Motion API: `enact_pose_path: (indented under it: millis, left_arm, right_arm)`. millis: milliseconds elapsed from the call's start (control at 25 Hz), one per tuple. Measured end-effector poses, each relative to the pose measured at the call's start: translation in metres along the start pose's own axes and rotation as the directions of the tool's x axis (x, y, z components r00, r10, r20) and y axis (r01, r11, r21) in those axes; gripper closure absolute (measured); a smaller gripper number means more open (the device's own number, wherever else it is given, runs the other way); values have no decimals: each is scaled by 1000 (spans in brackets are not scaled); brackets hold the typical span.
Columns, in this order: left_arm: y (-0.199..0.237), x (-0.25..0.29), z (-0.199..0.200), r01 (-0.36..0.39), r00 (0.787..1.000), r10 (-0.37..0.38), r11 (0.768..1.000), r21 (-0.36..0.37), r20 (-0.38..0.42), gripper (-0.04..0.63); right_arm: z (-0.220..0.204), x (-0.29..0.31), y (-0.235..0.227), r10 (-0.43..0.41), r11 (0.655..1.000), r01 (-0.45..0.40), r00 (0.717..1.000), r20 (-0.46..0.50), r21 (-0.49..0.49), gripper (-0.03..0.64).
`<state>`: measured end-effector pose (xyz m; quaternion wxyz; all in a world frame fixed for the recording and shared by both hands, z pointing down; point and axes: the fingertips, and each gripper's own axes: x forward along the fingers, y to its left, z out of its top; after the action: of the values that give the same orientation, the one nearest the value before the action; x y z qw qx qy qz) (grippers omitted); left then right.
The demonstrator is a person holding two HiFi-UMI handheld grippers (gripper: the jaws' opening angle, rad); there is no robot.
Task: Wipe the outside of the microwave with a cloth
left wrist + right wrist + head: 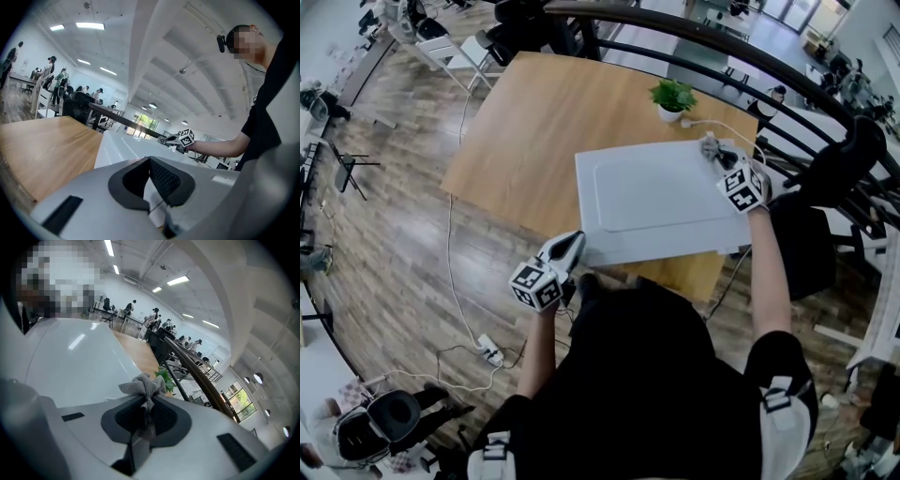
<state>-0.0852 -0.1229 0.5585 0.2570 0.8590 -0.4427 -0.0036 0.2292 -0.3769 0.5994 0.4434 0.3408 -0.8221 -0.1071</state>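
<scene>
Currently, right gripper [722, 158] pinching crumpled grey cloth [142, 384] at two o'clock on flat white microwave [647, 202], left gripper [569, 246] closed empty: wiping drag may pull cloth free.

The right arm is reaching forward, its right gripper [724, 161] pinching the cloth [143, 385]; the left gripper [573, 243] is hovering nearer the body, jaws seemingly together.

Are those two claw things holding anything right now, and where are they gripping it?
The right gripper pinches a grey cloth by a bunched-up part, and its crumpled end pokes out past the tips. The left gripper is shut on nothing.
</scene>
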Motion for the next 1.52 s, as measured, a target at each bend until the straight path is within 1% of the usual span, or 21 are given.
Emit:
enact_pose_path:
  millis: [240, 440, 680, 920, 1240, 1400, 1520]
  left_arm:
    - [12, -11, 5, 12, 1000, -12, 1000, 5, 2, 592]
    - [26, -17, 11, 20, 1000, -20, 1000, 4, -1, 592]
    - [44, -30, 15, 22, 1000, -22, 1000, -1, -2, 592]
    - [58, -41, 21, 30, 1000, -30, 1000, -3, 3, 592]
    - [84, -64, 23, 20, 1000, -20, 1000, 0, 13, 592]
    - [98, -76, 24, 6, 1000, -6, 1000, -11, 10, 592]
    - [107, -81, 25, 12, 1000, -12, 1000, -6, 12, 592]
  right_arm:
    - [35, 7, 31, 30, 999, -29, 999, 23, -36, 584]
    - [60, 20, 49, 41, 997, -40, 999, 20, -65, 584]
    - [103, 28, 91, 91, 993, -86, 993, 73, -79, 586]
    - [136, 38, 117, 119, 985, -110, 991, 59, -137, 586]
    - [175, 53, 147, 149, 981, -137, 986, 75, -140, 586]
    - [197, 59, 165, 164, 978, -150, 982, 91, -145, 586]
    - [213, 65, 179, 178, 977, -162, 978, 109, -141, 586]
